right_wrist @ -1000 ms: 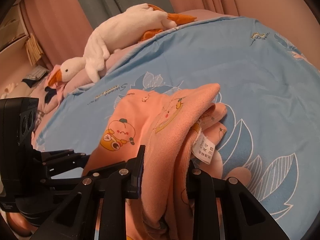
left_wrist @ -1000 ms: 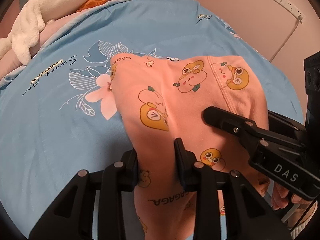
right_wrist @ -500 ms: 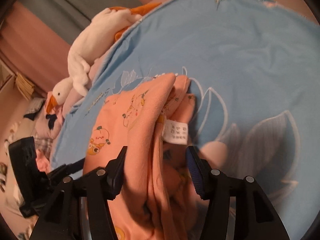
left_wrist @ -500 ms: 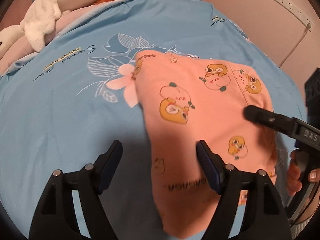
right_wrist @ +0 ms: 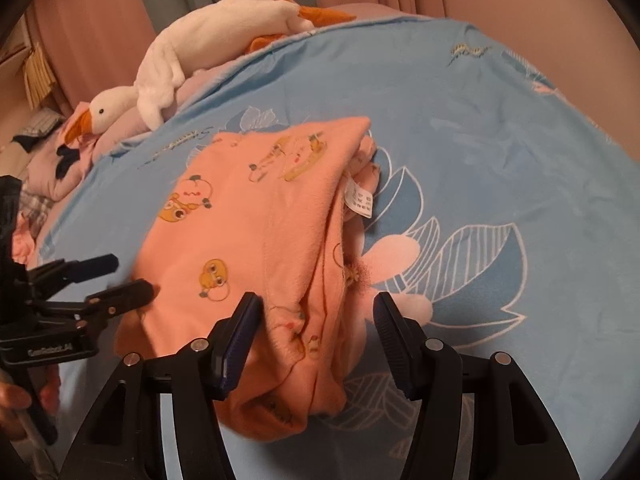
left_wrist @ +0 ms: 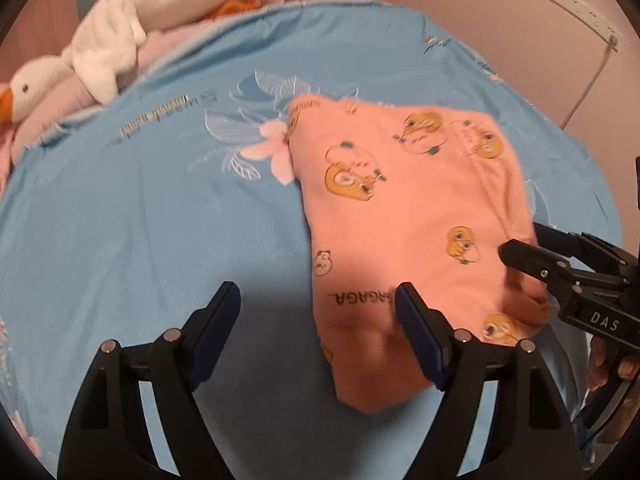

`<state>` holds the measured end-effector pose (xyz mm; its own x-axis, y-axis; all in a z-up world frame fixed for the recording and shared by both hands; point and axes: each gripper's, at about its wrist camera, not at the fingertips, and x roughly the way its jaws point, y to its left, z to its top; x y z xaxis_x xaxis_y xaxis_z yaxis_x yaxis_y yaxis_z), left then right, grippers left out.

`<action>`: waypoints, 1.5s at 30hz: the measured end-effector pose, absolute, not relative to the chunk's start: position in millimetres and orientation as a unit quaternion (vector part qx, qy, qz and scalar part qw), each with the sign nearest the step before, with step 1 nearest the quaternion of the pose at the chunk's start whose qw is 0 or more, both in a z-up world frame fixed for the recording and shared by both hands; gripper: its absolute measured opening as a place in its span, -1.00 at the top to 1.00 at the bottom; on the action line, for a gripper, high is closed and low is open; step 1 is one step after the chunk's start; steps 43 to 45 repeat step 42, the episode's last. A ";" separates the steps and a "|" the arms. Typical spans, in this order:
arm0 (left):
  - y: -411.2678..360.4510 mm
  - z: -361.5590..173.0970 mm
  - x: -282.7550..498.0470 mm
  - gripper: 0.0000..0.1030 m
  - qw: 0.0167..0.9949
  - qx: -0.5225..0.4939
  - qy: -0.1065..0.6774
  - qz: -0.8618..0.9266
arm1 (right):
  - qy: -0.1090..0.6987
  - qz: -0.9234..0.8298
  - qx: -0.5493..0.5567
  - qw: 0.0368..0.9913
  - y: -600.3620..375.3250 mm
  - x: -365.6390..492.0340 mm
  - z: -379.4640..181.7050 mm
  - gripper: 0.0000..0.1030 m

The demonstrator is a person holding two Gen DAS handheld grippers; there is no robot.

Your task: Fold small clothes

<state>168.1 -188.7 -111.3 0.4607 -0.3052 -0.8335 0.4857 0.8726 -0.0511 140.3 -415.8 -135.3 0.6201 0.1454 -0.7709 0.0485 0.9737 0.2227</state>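
Note:
A folded pink garment (left_wrist: 404, 216) with cartoon prints lies flat on the blue bedsheet (left_wrist: 140, 220). My left gripper (left_wrist: 318, 316) is open and empty, just above its near left edge. In the right wrist view the garment (right_wrist: 248, 240) shows stacked layers and a white label (right_wrist: 360, 200) on its right side. My right gripper (right_wrist: 316, 324) is open and empty over the garment's near end. The right gripper (left_wrist: 532, 248) also shows in the left wrist view, at the garment's right edge. The left gripper (right_wrist: 124, 276) shows in the right wrist view at the garment's left edge.
A white plush goose (left_wrist: 100, 52) lies on pink bedding at the far edge of the bed; it also shows in the right wrist view (right_wrist: 168, 76). A wall with a power strip (left_wrist: 572, 4) and cable stands to the right. Curtains (right_wrist: 100, 20) hang behind.
Both grippers let go of the garment and opened wide. They drew back toward the near end, and the garment now lies flat on the sheet.

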 end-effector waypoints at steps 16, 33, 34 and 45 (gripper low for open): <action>-156.2 -33.0 99.4 -0.99 0.881 0.115 0.422 -0.180 | 0.393 0.022 0.080 0.916 -384.4 71.3 -65.1 -0.98; -145.6 6.2 51.1 -0.99 0.889 0.095 0.404 -0.195 | 0.370 0.020 0.065 0.927 -353.6 32.8 -34.6 -0.98; -145.3 6.8 50.5 -0.99 0.889 0.094 0.404 -0.195 | 0.371 0.019 0.065 0.926 -353.9 32.1 -34.5 -0.98; -143.9 8.9 49.4 -0.99 0.889 0.087 0.405 -0.197 | 0.369 0.015 0.069 0.927 -352.6 26.3 -31.1 -0.98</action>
